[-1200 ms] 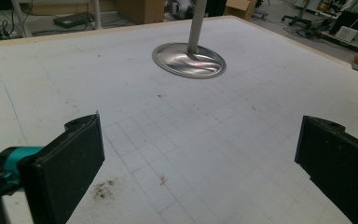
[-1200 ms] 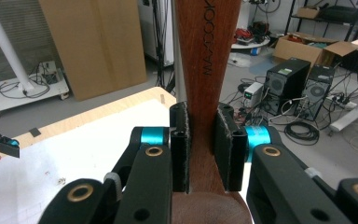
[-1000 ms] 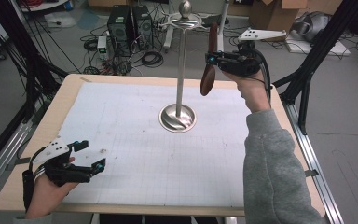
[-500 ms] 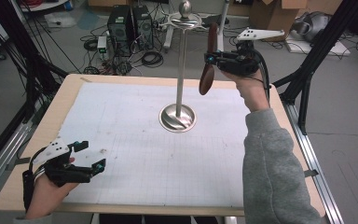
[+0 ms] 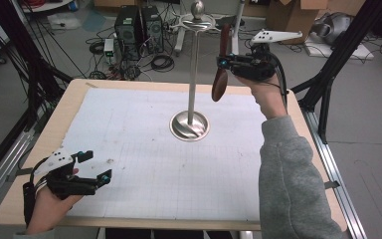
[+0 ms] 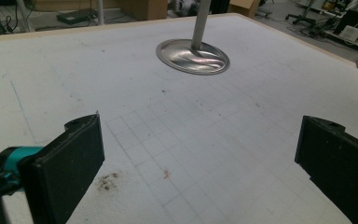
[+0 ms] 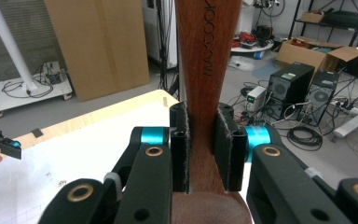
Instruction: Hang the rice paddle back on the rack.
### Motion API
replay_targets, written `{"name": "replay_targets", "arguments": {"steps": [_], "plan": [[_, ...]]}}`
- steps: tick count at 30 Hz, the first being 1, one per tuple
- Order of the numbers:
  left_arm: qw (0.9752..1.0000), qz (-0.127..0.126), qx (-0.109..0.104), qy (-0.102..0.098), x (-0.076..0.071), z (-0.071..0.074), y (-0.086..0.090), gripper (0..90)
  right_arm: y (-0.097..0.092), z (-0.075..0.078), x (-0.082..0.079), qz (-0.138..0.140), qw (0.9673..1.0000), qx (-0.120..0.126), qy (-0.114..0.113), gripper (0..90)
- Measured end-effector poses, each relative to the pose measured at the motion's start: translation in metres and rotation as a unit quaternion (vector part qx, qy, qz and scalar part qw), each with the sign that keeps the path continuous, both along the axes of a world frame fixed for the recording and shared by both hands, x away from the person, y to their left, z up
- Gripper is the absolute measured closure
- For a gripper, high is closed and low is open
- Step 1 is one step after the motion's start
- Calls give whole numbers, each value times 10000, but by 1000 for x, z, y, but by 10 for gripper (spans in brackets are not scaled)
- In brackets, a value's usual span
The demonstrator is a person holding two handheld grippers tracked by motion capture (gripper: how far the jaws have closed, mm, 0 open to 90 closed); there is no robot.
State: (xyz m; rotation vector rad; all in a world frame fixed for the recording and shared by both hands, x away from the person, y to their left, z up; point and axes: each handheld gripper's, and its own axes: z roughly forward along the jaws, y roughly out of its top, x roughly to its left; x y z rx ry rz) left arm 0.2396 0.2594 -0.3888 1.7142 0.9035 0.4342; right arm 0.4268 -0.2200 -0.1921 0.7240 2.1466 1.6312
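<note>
The right gripper (image 5: 225, 62), fingers clamped on the dark brown wooden spoon (image 5: 221, 74), holds it beside the steel pole stand's (image 5: 194, 69) top, not yet hung; the left gripper (image 5: 93, 167) rests with fingers apart on the table (image 5: 129, 124).

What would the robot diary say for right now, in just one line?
right gripper: shut on wooden spoon, raised beside stand | left gripper: open, nothing held, low over mat | spoon not yet hung
</note>
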Motion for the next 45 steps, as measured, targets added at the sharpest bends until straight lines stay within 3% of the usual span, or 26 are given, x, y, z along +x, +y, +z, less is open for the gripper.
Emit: {"name": "replay_targets", "arguments": {"steps": [29, 45], "plan": [[9999, 119, 20, 40, 1, -4, 8, 18, 13, 1, 6, -91, 10000, -35, 2, 776], [9997, 146, 189, 102, 2, -8, 7, 18, 19, -2, 7, -185, 9997, -174, -64, 773]]}}
